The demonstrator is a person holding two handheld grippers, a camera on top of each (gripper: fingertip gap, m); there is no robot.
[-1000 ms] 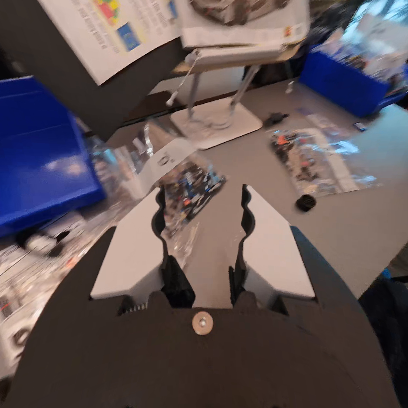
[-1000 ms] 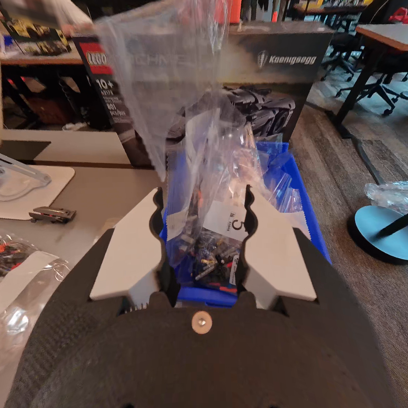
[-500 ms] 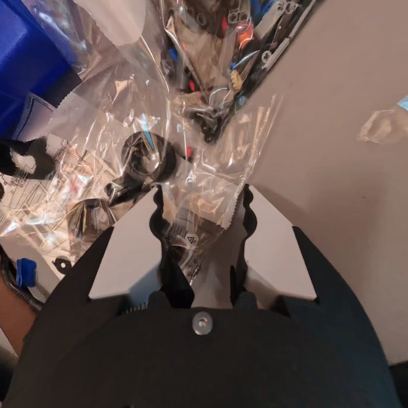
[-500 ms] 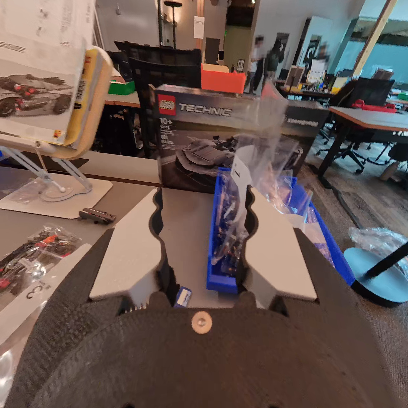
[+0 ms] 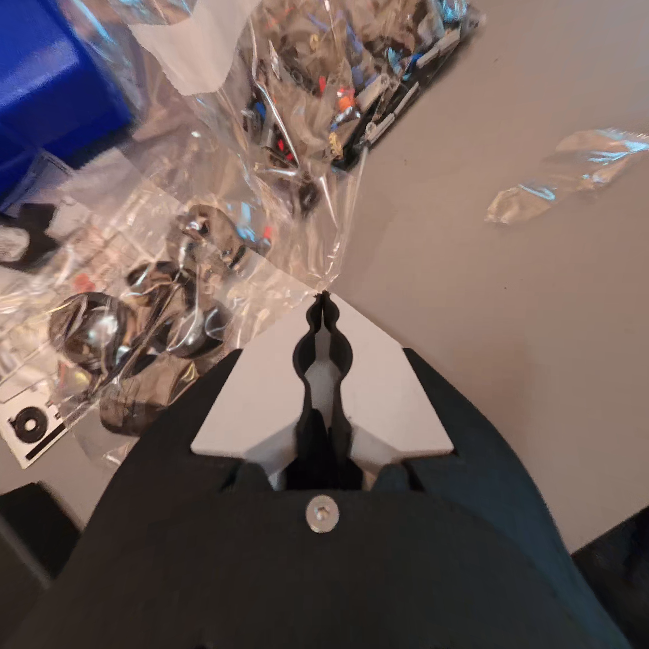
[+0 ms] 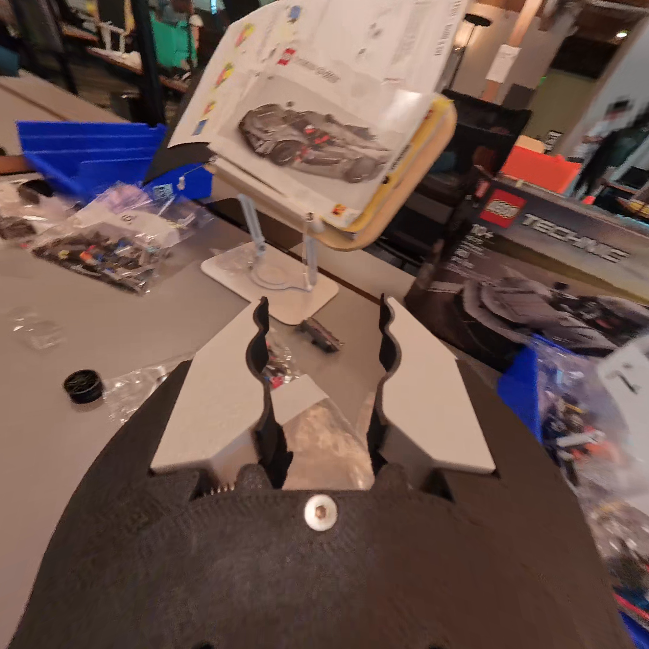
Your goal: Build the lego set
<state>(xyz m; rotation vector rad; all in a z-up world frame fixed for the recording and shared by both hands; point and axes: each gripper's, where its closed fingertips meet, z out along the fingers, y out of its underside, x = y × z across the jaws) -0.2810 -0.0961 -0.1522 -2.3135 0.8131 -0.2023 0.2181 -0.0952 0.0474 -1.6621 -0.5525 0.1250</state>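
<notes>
My left gripper is shut on the corner of a clear plastic bag full of small lego parts, which lies on the grey table. Beside it lies another clear bag with black tyres. My right gripper is open and empty above the table, over a clear bag with a white label. A loose black wheel sits to its left. The instruction booklet rests on a stand.
A blue bin stands at the left of the bags and also shows in the right wrist view. The dark lego box stands at the right, with a blue bin of bags before it. A scrap of clear plastic lies on the table. There is about 55 centimeters between the tips of the two grippers. The right tips stand about 25 centimeters off the loose black wheel.
My left gripper has closed on the corner of the clear bag. My right gripper has swung left, away from the blue bin of bags, toward the booklet stand, still open.
</notes>
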